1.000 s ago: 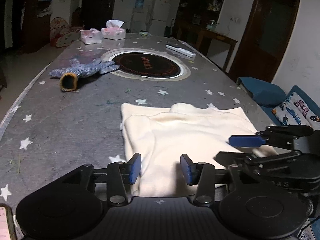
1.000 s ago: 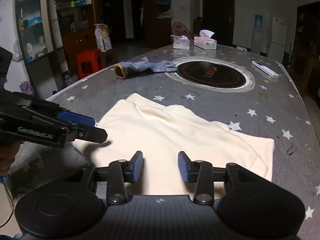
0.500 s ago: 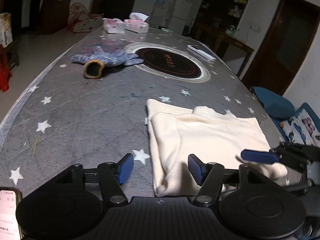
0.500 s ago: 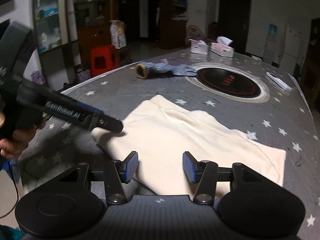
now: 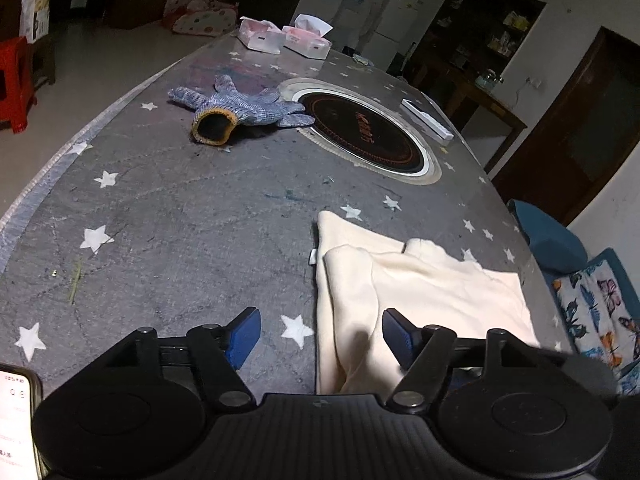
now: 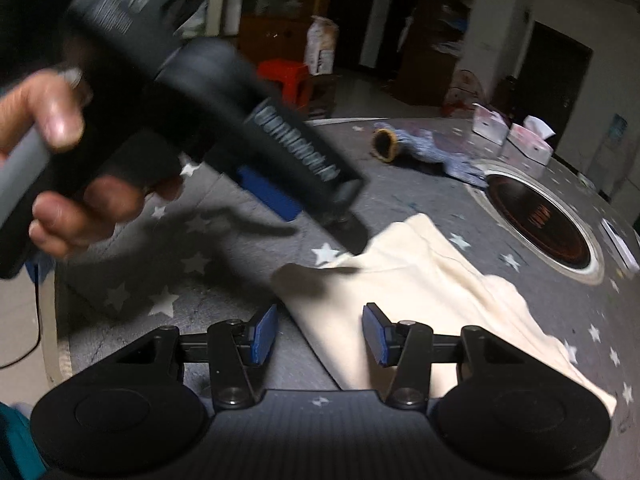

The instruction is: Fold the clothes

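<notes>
A cream garment (image 5: 420,296), folded flat, lies on the grey star-patterned table (image 5: 180,216). My left gripper (image 5: 320,336) is open, low over the garment's near left edge, holding nothing. My right gripper (image 6: 318,334) is open over the garment (image 6: 420,304) at its near corner, empty. The left gripper's body, held by a hand (image 6: 60,168), shows blurred in the right wrist view, its tip near the garment's left corner.
A blue knit glove (image 5: 236,106) lies beyond the garment, beside a round black cooktop (image 5: 360,136) set in the table. Two tissue boxes (image 5: 284,36) and a white remote (image 5: 426,118) lie farther back. A phone (image 5: 16,420) shows at lower left.
Both grippers drew back and to the left along the garment. The left gripper's fingers opened wider. The left gripper now looms large and blurred in the right wrist view.
</notes>
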`<control>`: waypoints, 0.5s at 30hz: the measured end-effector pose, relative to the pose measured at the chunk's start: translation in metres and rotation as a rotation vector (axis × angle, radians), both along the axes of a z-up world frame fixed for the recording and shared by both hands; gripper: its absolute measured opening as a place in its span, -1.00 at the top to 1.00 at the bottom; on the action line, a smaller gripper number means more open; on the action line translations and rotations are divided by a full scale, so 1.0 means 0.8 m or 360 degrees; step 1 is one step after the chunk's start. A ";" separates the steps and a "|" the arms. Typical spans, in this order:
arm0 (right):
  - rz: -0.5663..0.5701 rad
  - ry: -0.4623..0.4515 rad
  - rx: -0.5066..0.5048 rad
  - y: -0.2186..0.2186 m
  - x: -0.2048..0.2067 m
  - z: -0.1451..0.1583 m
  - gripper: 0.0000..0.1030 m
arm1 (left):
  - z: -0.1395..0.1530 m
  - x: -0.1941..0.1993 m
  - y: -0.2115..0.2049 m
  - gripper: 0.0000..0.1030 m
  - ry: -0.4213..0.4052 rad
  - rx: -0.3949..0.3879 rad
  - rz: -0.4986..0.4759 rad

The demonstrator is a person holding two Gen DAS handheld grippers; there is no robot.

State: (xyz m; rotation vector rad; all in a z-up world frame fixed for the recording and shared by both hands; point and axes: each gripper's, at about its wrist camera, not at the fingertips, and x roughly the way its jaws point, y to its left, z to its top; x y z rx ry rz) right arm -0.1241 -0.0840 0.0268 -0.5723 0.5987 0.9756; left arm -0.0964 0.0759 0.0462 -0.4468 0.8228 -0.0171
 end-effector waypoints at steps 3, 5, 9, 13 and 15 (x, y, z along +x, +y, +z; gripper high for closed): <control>-0.0013 -0.0063 -0.0048 0.009 -0.001 -0.008 0.38 | -0.001 0.005 0.003 -0.37 0.0018 -0.0087 0.0016; -0.0031 -0.0063 -0.0021 0.006 0.000 -0.007 0.54 | -0.003 0.008 0.006 -0.41 0.0028 -0.0151 0.0034; -0.0086 -0.0022 0.0101 -0.009 0.005 0.007 0.64 | -0.008 0.012 0.011 -0.47 0.0052 -0.0306 0.0082; -0.0132 0.0006 0.0212 -0.026 0.012 0.024 0.66 | -0.012 0.020 0.010 -0.47 0.0086 -0.0443 0.0113; -0.0141 0.0010 0.0243 -0.032 0.013 0.031 0.67 | -0.015 0.024 0.009 -0.47 0.0105 -0.0508 0.0126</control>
